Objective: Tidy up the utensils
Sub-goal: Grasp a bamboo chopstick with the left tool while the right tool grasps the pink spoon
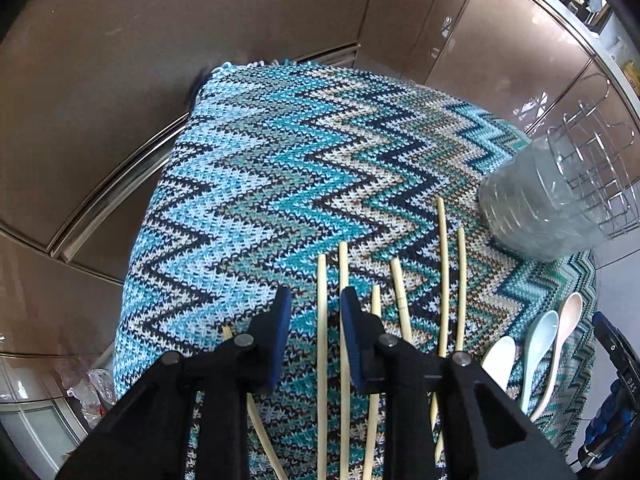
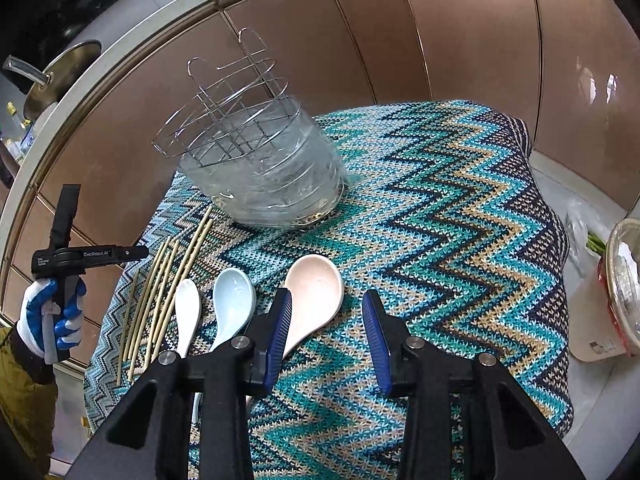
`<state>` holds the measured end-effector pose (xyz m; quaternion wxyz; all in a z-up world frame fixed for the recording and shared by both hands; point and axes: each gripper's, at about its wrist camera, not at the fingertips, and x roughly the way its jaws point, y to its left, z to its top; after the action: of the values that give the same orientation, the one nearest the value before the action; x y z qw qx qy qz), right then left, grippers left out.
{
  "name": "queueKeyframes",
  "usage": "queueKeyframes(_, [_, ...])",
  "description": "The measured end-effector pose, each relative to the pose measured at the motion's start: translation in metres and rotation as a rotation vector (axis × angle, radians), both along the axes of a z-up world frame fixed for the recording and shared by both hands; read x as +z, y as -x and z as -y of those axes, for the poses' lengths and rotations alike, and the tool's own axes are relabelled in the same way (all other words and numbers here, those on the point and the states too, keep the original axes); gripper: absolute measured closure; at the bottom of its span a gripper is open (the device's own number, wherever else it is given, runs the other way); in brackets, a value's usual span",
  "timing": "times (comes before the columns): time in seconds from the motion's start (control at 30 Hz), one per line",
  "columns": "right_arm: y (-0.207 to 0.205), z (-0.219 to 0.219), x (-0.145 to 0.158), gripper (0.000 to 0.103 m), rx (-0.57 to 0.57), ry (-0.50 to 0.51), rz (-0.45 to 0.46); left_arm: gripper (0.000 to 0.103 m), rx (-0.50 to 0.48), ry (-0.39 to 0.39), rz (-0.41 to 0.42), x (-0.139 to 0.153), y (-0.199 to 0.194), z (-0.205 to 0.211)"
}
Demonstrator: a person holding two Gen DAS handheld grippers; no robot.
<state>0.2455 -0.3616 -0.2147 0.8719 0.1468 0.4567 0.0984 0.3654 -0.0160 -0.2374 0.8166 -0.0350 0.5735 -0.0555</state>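
Note:
Several pale chopsticks [image 1: 442,272] lie side by side on a blue zigzag knit cloth [image 1: 280,160]. My left gripper [image 1: 316,312] hovers over their near ends, open, with one chopstick [image 1: 322,320] running through the gap and touching neither pad. To their right lie a white spoon [image 1: 500,360], a light blue spoon [image 1: 540,336] and a pink spoon [image 1: 570,316]. My right gripper [image 2: 328,320] is open just above the pink spoon [image 2: 316,284], whose handle passes beside the left pad. A wire utensil holder [image 2: 232,120] stands in a clear plastic tub [image 2: 280,184].
The cloth [image 2: 440,220] covers a small raised surface with drop-offs on all sides. Brown cabinet fronts [image 2: 360,40] stand behind. A wrapped bowl [image 2: 624,292] sits at the right, a crumpled plastic bag [image 1: 92,392] at the lower left. A gloved hand [image 2: 48,312] holds the left gripper.

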Motion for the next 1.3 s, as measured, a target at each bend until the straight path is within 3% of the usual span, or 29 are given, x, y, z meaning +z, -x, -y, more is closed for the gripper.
queueKeyframes(0.2, [0.0, 0.002, -0.001, 0.065, 0.0, 0.001, -0.003, 0.091, -0.015, -0.013, -0.02, -0.009, -0.008, 0.006])
queueKeyframes(0.97, [-0.022, -0.001, -0.015, 0.069, 0.033, -0.03, -0.043, 0.097, -0.03, -0.014, -0.062, -0.029, -0.015, 0.009])
queueKeyframes(1.3, [-0.037, -0.008, -0.022, 0.087, 0.099, -0.016, -0.088, 0.098, -0.037, -0.022, -0.063, -0.03, -0.015, 0.01])
